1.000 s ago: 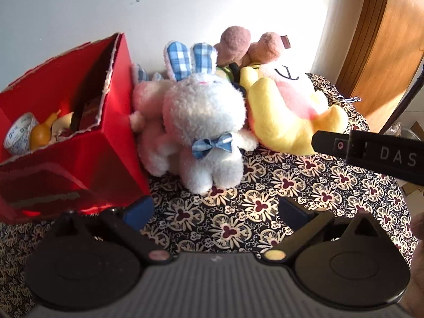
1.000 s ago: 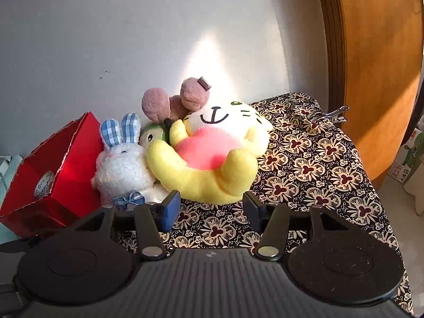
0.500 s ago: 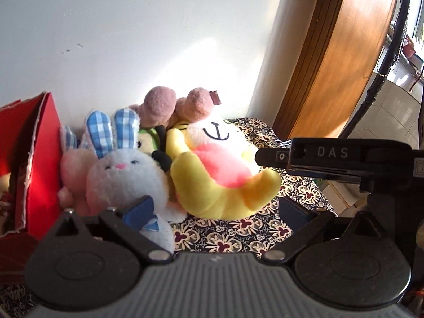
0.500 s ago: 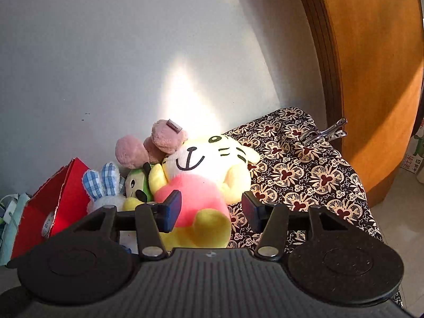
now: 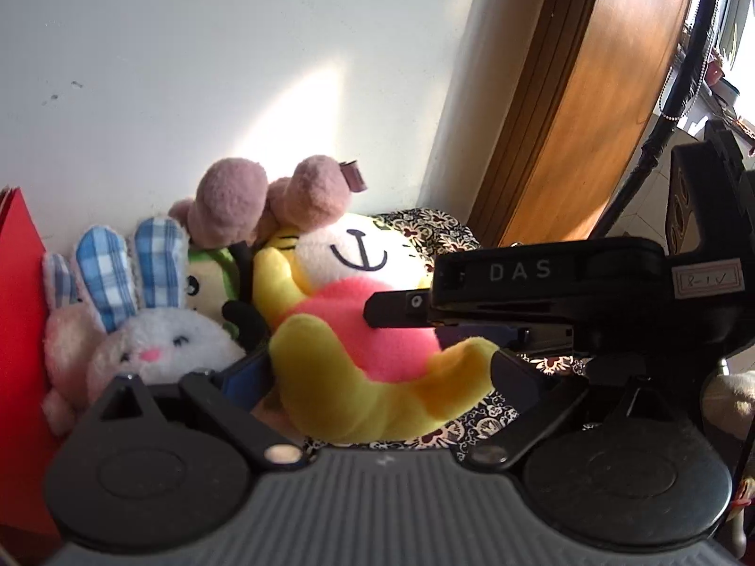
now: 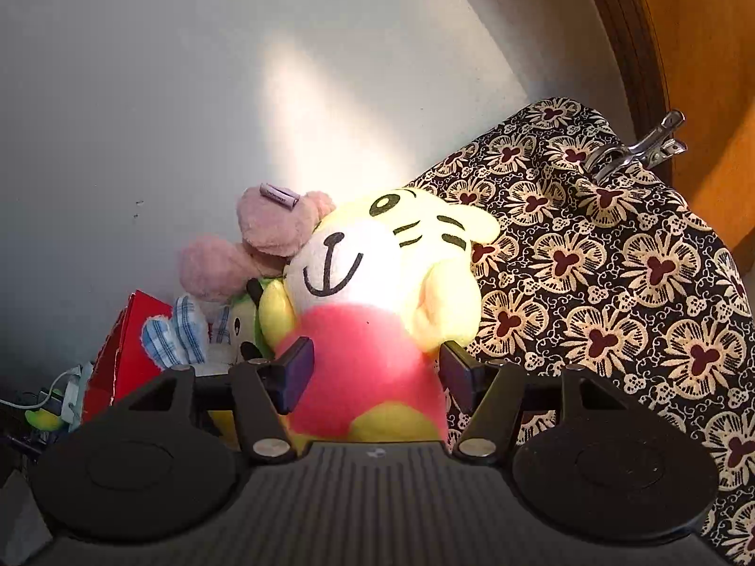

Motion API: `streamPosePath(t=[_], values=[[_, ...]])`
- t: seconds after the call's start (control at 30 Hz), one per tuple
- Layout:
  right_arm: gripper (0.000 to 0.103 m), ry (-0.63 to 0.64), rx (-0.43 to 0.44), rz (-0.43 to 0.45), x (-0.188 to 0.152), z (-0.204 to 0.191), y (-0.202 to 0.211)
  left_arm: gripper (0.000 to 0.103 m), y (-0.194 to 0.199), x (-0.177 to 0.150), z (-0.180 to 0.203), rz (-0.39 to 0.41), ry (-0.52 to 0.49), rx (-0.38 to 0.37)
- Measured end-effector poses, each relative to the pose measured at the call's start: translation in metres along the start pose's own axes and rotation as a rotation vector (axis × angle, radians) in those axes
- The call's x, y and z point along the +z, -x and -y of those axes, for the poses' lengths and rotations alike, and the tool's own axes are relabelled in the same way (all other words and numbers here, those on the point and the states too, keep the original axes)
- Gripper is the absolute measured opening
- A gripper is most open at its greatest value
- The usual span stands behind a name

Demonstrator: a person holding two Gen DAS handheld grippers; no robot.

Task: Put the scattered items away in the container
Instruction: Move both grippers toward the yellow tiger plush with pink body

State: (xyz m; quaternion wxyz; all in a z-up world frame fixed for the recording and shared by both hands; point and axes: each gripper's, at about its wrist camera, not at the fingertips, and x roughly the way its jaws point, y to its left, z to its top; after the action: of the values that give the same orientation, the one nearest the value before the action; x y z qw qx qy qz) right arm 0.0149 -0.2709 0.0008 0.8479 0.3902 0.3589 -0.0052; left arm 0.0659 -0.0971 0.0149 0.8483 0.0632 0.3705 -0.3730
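Between the spread jaws of the right gripper (image 6: pixel 375 372), which have just been opening, sits the pink belly of the yellow tiger plush (image 6: pixel 377 283), flanked but not visibly pinched. The left gripper (image 5: pixel 377 379), jaws wide though just narrowing, brackets the same toy's yellow leg without clamping it, on the floral cloth (image 6: pixel 613 283) beside the white rabbit (image 5: pixel 155 344). A two-handed pickup appears under way; next, both pairs of jaws would need to close on the soft body before lifting it toward the red box (image 6: pixel 118 358) at left.
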Motion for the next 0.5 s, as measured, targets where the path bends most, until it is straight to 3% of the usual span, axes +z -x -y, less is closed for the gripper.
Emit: streamPosePath(t=[0.03,0.13,0.3,0.5], values=[[0.049,-0.011,0.015,-0.006,-0.001,0.002,-0.002,0.092,-0.001,-0.001,0.002,-0.001,-0.012,0.006],[0.036,-0.027,0.041,-0.002,-0.005,0.008,0.001,0.086,-0.001,-0.003,0.007,-0.009,-0.039,0.003],[0.03,0.034,0.008,0.028,-0.014,0.011,0.035,0.083,0.01,-0.01,0.017,-0.036,-0.043,-0.087],[0.03,0.113,-0.04,0.004,-0.043,0.015,0.084,0.083,0.038,-0.038,0.03,-0.076,-0.051,-0.2]])
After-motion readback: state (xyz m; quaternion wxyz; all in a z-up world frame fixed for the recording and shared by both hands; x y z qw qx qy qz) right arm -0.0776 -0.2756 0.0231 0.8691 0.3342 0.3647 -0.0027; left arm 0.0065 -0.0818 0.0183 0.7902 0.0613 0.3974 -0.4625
